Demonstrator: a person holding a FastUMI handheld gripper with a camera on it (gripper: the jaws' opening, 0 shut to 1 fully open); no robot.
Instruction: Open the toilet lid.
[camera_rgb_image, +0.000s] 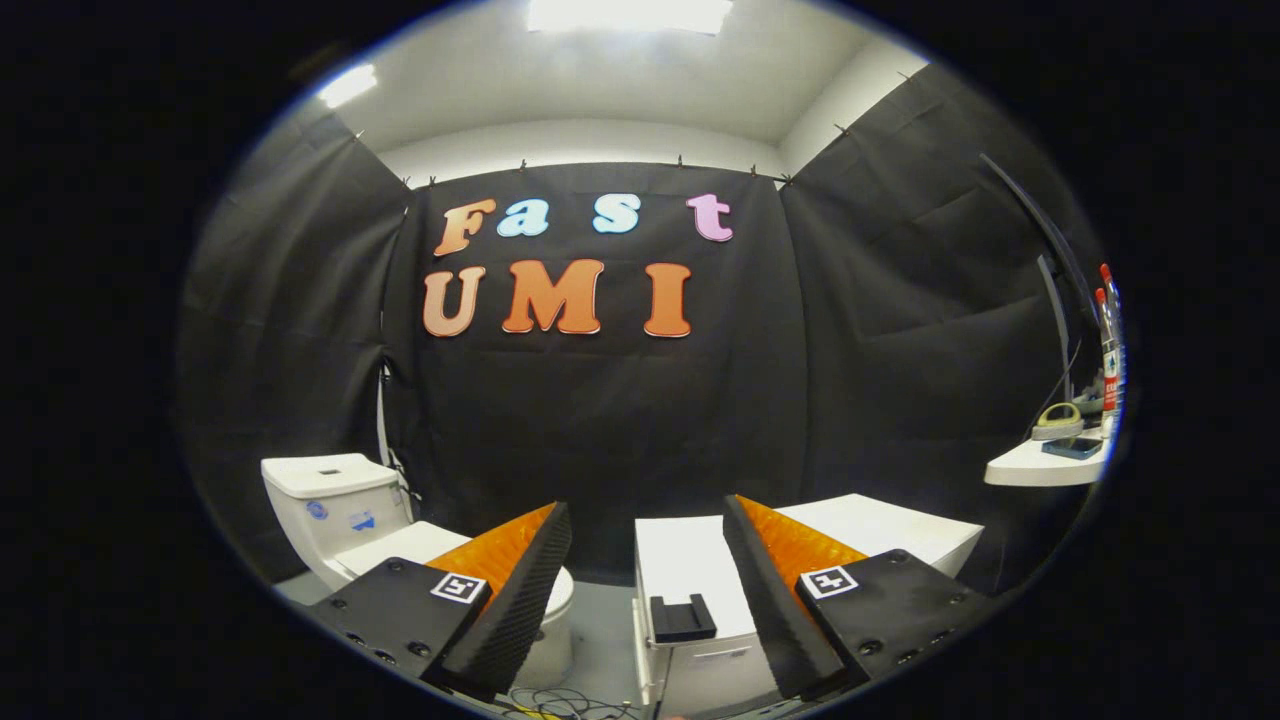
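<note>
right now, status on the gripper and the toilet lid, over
Gripper open, holding nothing. Toilet off beyond the left finger, lid down, not yet touched. White cabinet straight ahead between the fingers.

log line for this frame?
phase: approach | gripper: open, holding nothing | toilet: beyond left finger, lid down | white cabinet: ahead

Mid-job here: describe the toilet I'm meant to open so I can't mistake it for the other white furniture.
Start at the black cloth back wall and drop to its lower corner beyond the open gripper's one finger. The toilet stands there on the floor, lid down. Unlike the flat, boxy white cabinet between the fingers, it has a tank and rounded bowl.
</note>
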